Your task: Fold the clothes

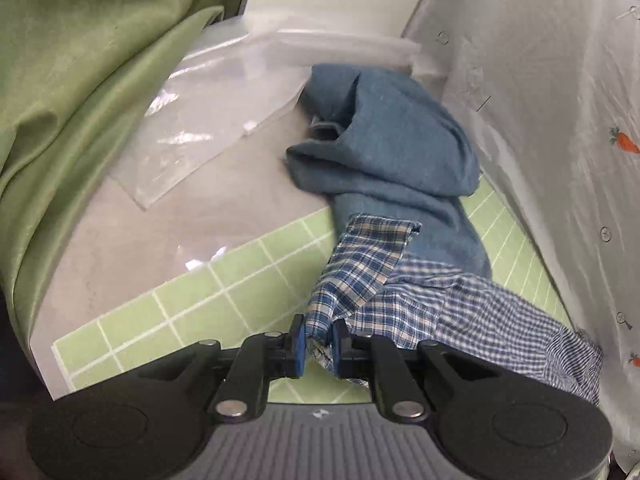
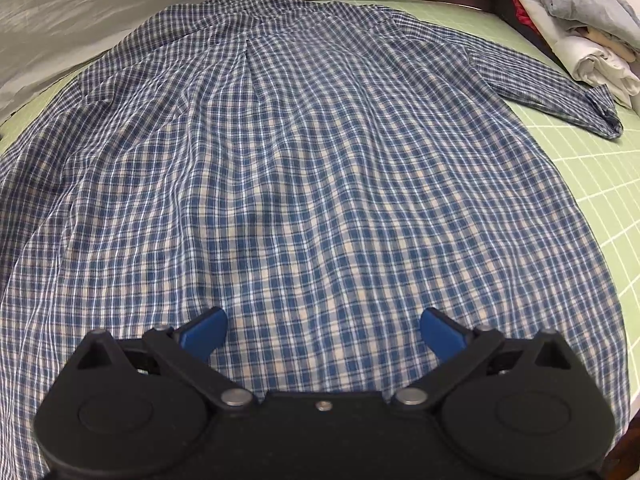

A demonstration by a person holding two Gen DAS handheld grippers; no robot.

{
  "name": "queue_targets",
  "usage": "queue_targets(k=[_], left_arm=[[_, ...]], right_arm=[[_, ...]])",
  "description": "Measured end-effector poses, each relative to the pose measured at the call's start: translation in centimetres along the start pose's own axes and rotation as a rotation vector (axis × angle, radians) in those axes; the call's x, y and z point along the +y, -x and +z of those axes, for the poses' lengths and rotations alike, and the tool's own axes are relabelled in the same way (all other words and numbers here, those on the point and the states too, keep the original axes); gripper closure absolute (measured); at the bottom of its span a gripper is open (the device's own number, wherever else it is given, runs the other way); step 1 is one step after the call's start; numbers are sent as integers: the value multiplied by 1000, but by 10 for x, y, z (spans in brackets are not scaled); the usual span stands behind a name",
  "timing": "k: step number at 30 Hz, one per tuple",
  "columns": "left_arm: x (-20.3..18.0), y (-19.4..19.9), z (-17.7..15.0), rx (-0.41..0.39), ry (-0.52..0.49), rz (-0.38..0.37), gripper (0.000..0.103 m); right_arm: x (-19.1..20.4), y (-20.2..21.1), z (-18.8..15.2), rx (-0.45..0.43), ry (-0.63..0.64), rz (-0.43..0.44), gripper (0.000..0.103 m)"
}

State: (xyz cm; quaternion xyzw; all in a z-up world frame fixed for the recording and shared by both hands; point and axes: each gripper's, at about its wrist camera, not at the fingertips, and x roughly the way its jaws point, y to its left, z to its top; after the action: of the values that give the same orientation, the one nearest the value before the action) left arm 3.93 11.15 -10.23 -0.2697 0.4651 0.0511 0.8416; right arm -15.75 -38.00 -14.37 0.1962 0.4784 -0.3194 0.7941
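Observation:
A blue and white plaid shirt (image 2: 304,168) lies spread back-up on the green grid mat (image 2: 600,168), collar at the far side, one sleeve (image 2: 560,92) stretched to the right. My right gripper (image 2: 322,330) is open and empty, hovering over the shirt's lower back. In the left wrist view my left gripper (image 1: 318,346) is shut on a sleeve cuff of the plaid shirt (image 1: 356,280), held just above the green mat (image 1: 200,304).
A crumpled blue garment (image 1: 392,148) lies past the cuff. A clear plastic sheet (image 1: 200,128) and green cloth (image 1: 72,80) are at left. White carrot-print fabric (image 1: 560,120) stands on the right. Folded light clothes (image 2: 588,28) are piled at the mat's far right.

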Motion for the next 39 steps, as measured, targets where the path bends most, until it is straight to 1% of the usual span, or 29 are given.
queue_targets(k=[4, 7, 9, 10, 12, 13, 15, 17, 20, 24, 26, 27, 28, 29, 34, 39], left_arm=[[7, -17, -13, 82, 5, 41, 89], [12, -23, -20, 117, 13, 47, 89], [13, -26, -19, 124, 4, 56, 84], [13, -27, -19, 125, -4, 60, 84], [9, -28, -16, 120, -31, 68, 79], [7, -29, -14, 117, -44, 72, 75], [3, -31, -11, 111, -68, 79, 72], [0, -34, -9, 108, -76, 87, 65], [-4, -39, -4, 91, -96, 99, 61], [-10, -41, 0, 82, -121, 100, 60], [-13, -42, 2, 79, -133, 99, 64], [-15, -43, 3, 77, -139, 99, 72], [-16, -43, 3, 76, -145, 98, 96], [-17, -44, 4, 74, -152, 98, 98], [-26, -45, 8, 65, -182, 93, 99], [-55, -39, 12, 38, -219, 28, 99]], right_arm=[[0, 0, -1, 6, -8, -5, 0], [0, 0, -1, 8, -16, -10, 0], [1, 0, 0, 9, -20, -13, 0], [2, -1, 0, 10, -23, -14, 0], [2, -1, 1, 9, -26, -16, 0], [3, -1, 2, 9, -28, -17, 0], [3, -2, 3, 9, -31, -19, 0], [4, -3, 5, 8, -34, -20, 0], [5, -4, 8, 1, -42, -24, 0], [5, -6, 12, -5, -50, -28, 0], [6, -6, 13, -6, -54, -30, 0], [5, -6, 13, -7, -56, -31, 0], [5, -6, 13, -8, -57, -32, 0], [5, -6, 13, -10, -59, -33, 0], [5, -7, 15, -2, -64, -34, 0], [4, -6, 17, 6, -67, -34, 0]])
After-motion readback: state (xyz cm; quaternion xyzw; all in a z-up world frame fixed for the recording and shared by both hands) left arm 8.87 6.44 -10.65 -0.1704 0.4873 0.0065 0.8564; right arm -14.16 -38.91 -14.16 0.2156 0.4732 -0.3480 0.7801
